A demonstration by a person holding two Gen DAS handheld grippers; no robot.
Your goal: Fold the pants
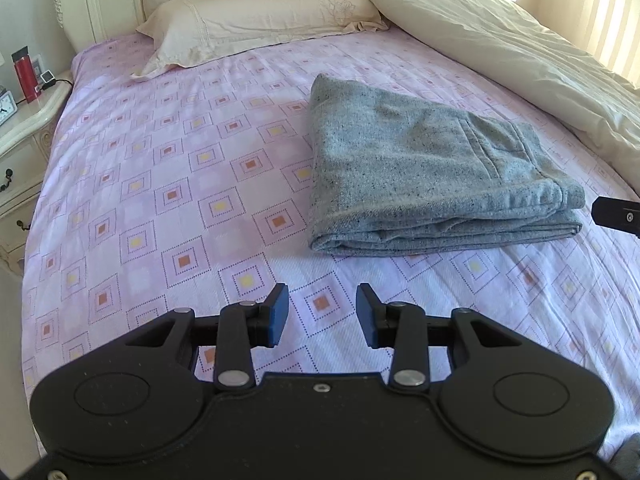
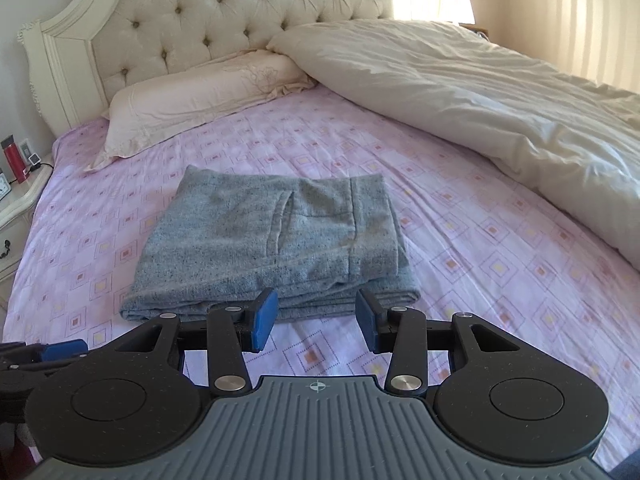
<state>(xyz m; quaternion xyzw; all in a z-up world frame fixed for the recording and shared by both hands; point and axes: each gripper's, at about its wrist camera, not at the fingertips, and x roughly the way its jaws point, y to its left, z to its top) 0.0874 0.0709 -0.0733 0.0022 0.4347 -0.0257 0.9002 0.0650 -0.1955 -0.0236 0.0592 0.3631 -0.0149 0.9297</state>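
Grey pants (image 1: 420, 172) lie folded into a compact stack on the pink patterned bed sheet (image 1: 180, 168). They also show in the right wrist view (image 2: 272, 240), with a pocket seam on top. My left gripper (image 1: 322, 314) is open and empty, held over the sheet in front and to the left of the pants. My right gripper (image 2: 316, 320) is open and empty, just short of the near folded edge of the pants. A black part of the right gripper (image 1: 618, 216) shows at the right edge of the left wrist view.
A cream pillow (image 1: 256, 24) lies at the tufted headboard (image 2: 224, 20). A bunched cream duvet (image 2: 480, 96) covers the right side of the bed. A white nightstand (image 1: 24, 120) at the left carries a red bottle (image 1: 25, 74) and a clock.
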